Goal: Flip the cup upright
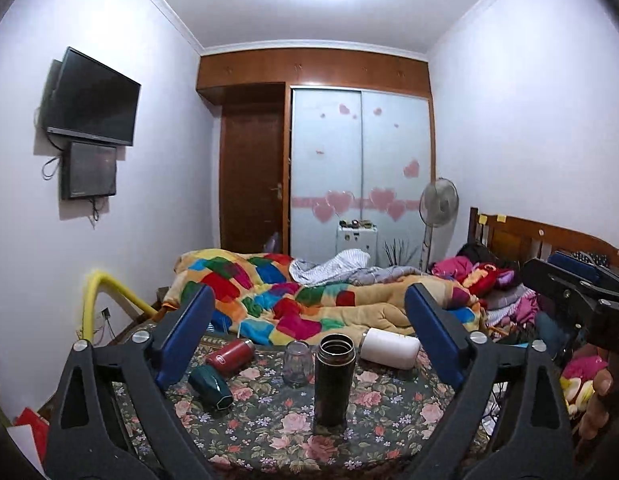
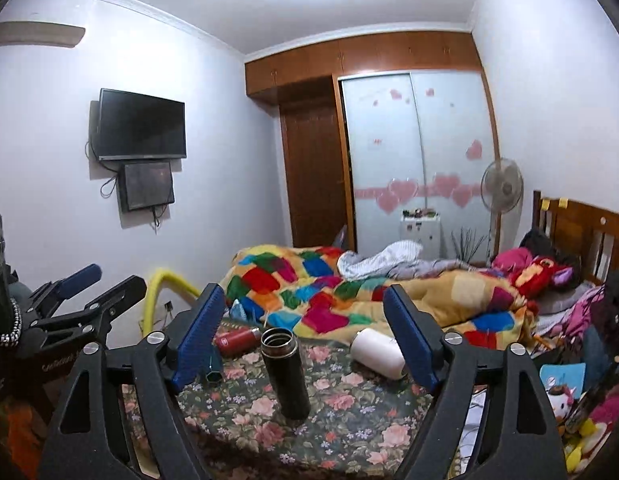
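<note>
- An open flask (image 1: 334, 384) stands upright on the bed (image 1: 269, 432), nearest the cameras.
- Just behind it to the left stands a glass cup (image 1: 298, 363).
- Left of those lie two bottles (image 1: 230, 356); another (image 1: 389, 348) lies to the right.
- The quilt (image 1: 309, 296) is heaped behind them all.

Glossy dark metal flask (image 1: 334, 384); clear glass cup (image 1: 298, 363); floral cloth cover (image 1: 269, 420).

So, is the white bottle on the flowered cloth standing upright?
No, the white bottle lies on its side on the flowered cloth, behind the upright black flask.
</note>
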`<state>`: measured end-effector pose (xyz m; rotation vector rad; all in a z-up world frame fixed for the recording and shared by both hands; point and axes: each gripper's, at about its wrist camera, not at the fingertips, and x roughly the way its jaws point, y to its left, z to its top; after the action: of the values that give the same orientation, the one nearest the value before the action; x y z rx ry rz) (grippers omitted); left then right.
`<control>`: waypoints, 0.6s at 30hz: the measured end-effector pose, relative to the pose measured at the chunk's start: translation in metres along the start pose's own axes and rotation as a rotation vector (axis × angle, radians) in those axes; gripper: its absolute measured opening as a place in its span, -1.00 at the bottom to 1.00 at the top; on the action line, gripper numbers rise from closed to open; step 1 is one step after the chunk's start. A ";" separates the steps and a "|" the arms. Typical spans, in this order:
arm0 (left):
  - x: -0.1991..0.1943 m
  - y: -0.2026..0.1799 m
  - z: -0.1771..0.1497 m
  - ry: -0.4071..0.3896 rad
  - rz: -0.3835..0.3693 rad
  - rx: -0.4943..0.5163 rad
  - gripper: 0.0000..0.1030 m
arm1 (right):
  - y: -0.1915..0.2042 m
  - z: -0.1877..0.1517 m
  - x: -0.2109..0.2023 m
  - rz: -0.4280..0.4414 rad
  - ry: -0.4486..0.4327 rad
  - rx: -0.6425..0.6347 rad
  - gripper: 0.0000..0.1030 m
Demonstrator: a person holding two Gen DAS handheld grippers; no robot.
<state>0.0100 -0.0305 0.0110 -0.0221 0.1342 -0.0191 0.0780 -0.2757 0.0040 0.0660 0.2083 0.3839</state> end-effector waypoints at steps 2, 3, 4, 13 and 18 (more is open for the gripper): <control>-0.004 0.001 -0.001 -0.005 0.009 -0.004 0.91 | 0.004 -0.001 -0.003 -0.014 -0.011 -0.008 0.78; -0.005 0.001 -0.002 -0.007 0.014 -0.006 0.95 | 0.006 -0.002 -0.005 -0.020 -0.016 -0.010 0.83; -0.006 0.003 -0.002 -0.010 0.019 -0.010 1.00 | 0.007 -0.003 -0.006 -0.029 -0.021 -0.014 0.90; -0.018 0.005 -0.009 -0.004 0.034 -0.022 1.00 | 0.010 -0.009 -0.010 -0.047 -0.008 -0.021 1.00; -0.021 0.003 -0.010 -0.002 0.034 -0.021 1.00 | 0.010 -0.011 -0.013 -0.044 -0.002 -0.016 1.00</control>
<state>-0.0123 -0.0270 0.0034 -0.0410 0.1331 0.0160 0.0602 -0.2716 -0.0030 0.0464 0.2044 0.3419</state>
